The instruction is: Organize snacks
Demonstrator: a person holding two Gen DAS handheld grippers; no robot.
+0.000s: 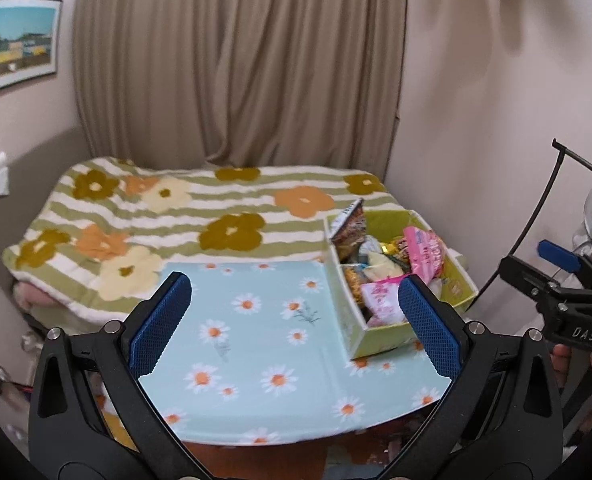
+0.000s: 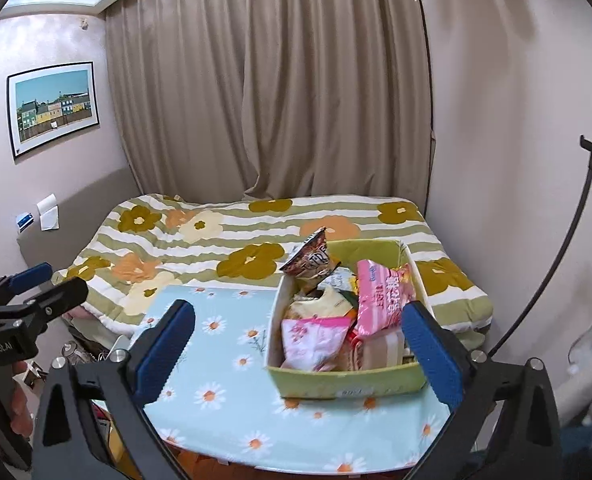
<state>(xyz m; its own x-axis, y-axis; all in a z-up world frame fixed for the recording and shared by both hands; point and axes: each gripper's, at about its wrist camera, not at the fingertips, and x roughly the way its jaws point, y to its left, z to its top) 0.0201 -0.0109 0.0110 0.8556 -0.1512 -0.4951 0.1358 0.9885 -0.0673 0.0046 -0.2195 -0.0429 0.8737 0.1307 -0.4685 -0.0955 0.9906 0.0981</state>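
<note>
Ahead of your left gripper, the box of snack packets sits on the table just inside the right-hand finger. From your right gripper, it lies between the jaws, toward the right. The bed lies behind the table.

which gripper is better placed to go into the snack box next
Right, probably. In its own view the right gripper faces the snack box nearly head-on, jaws open. The left gripper has the box off to its right.
</note>
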